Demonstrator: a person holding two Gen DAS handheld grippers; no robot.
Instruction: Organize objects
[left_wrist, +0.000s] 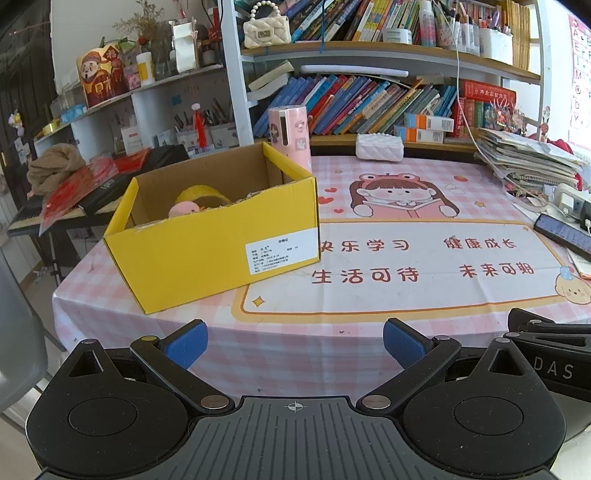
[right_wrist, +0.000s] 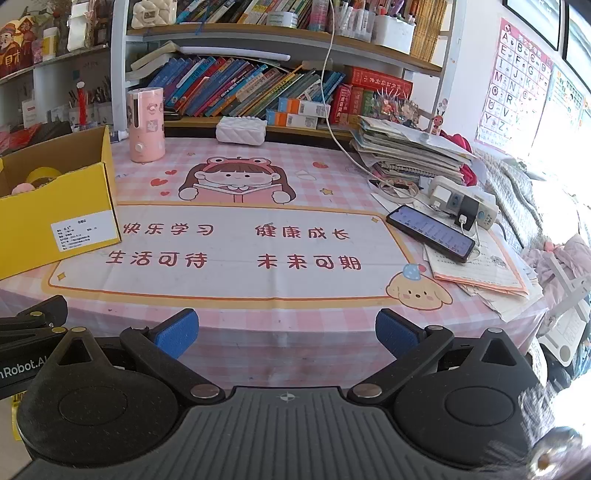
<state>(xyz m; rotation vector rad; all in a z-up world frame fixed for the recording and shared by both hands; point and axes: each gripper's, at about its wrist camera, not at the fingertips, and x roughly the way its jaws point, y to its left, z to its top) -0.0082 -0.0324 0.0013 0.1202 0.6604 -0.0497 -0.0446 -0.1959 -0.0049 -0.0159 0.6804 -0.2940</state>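
Note:
A yellow cardboard box stands open on the left of the pink checked table. Inside it lie a yellow tape roll and a pink plush toy. My left gripper hovers open at the table's near edge, in front of the box, with nothing between its blue pads. My right gripper is open and empty too, near the front edge at the table's middle. Each gripper's black body shows at the edge of the other's view.
A pink cylinder device and a white quilted case stand at the back. On the right lie a phone, a power strip, loose papers and a paper stack. Bookshelves rise behind.

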